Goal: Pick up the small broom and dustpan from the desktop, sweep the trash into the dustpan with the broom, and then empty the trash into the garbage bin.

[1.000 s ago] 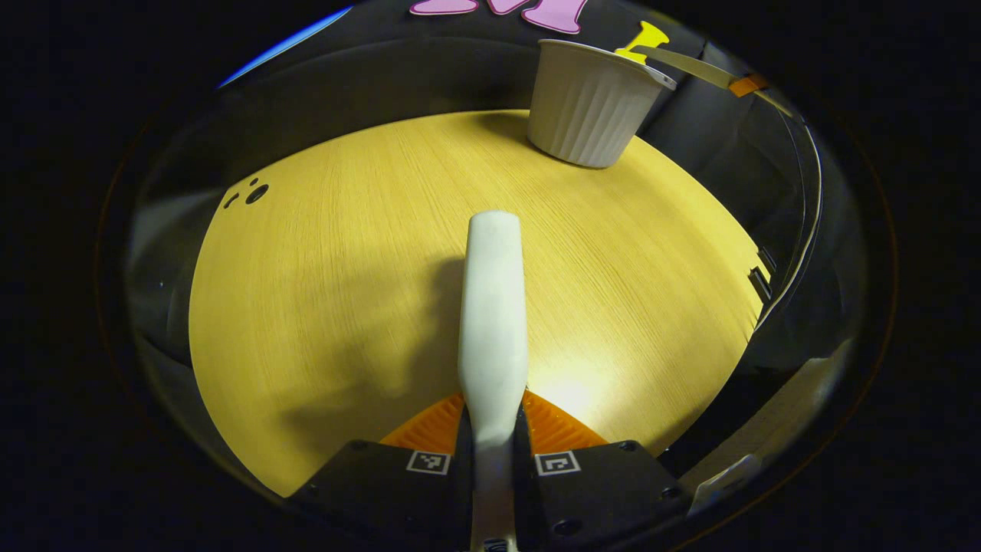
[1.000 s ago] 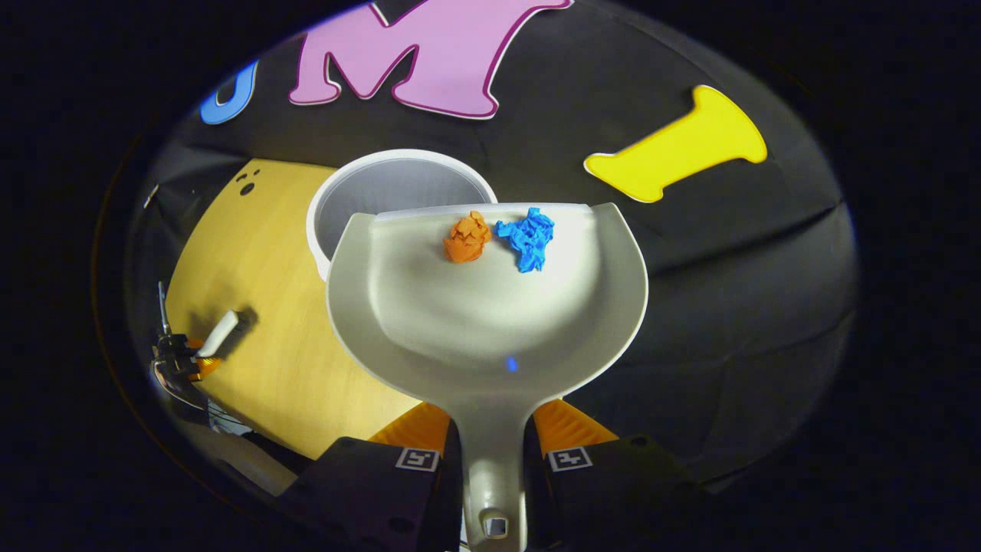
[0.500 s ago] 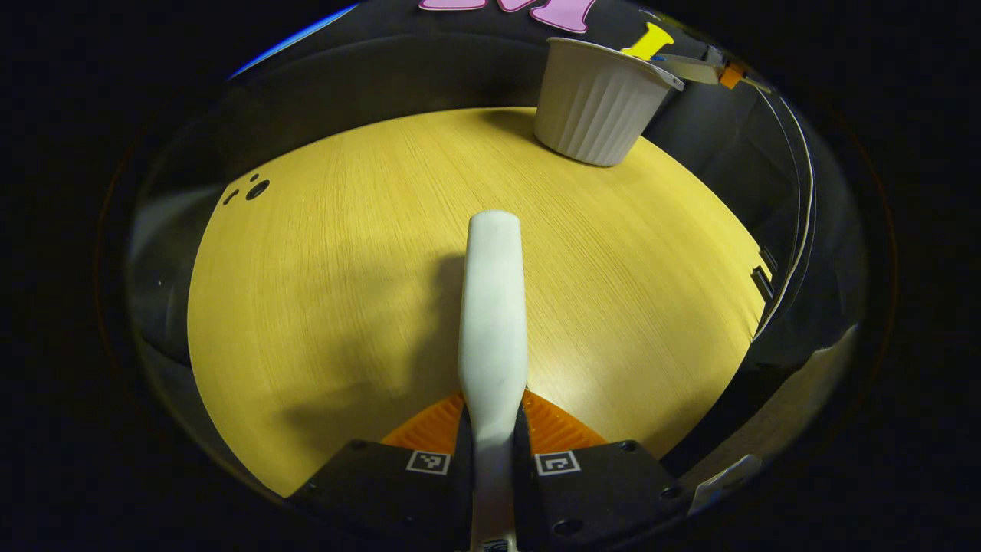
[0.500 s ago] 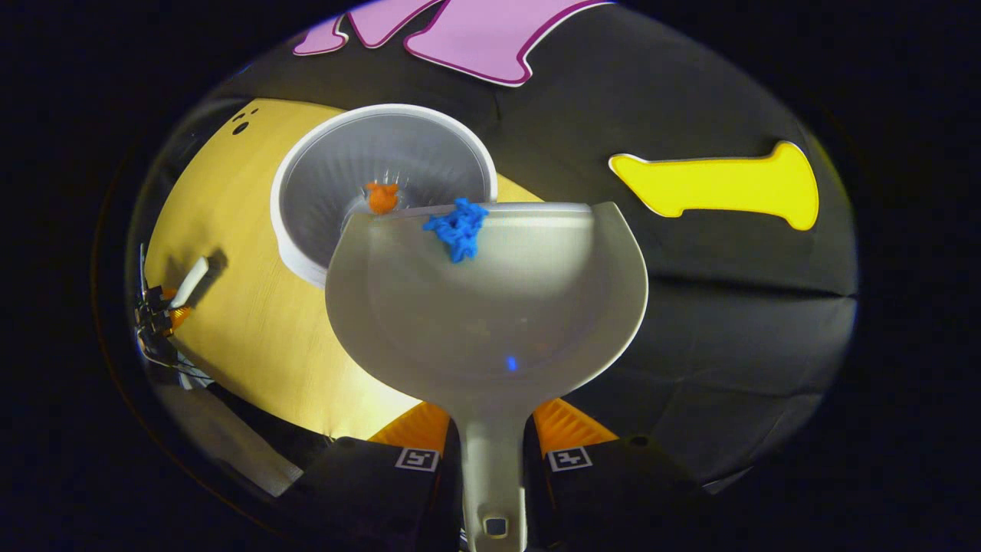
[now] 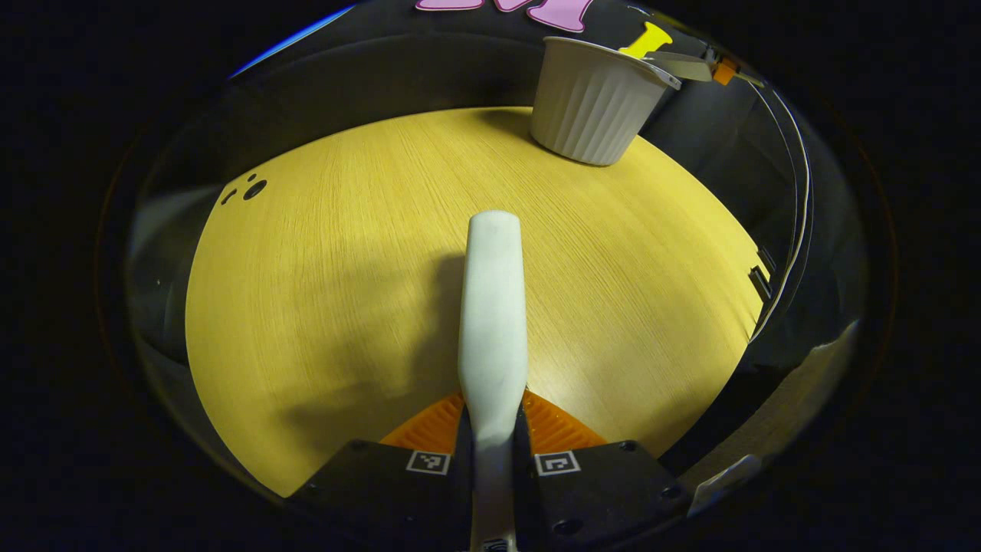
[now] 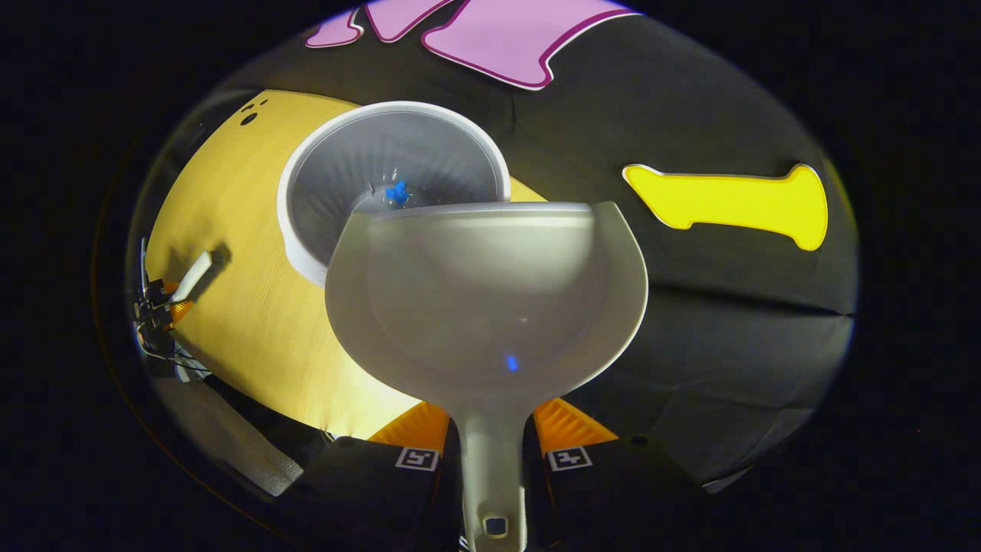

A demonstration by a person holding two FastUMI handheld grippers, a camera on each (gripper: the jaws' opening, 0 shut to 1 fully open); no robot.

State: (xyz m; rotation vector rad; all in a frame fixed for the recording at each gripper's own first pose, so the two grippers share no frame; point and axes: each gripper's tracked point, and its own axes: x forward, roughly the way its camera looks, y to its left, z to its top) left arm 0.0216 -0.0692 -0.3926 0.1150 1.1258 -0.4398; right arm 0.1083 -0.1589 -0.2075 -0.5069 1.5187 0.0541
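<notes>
Right gripper (image 6: pixel 490 452) jaws clamp the dustpan (image 6: pixel 487 291) handle, tipped over the garbage bin (image 6: pixel 322 176) at the tabletop's (image 5: pixel 345 253) far edge; blue scrap (image 6: pixel 396 192) inside. Left gripper (image 5: pixel 490 452) jaws grip the broom (image 5: pixel 493 307). Risk: the dustpan lip catching the rim topples the bin.

Right gripper (image 6: pixel 490 448) clamps dustpan (image 6: pixel 486 307) handle; pan tilted over garbage bin (image 6: pixel 322 192), 1 blue scrap (image 6: pixel 396 192) inside bin.
</notes>
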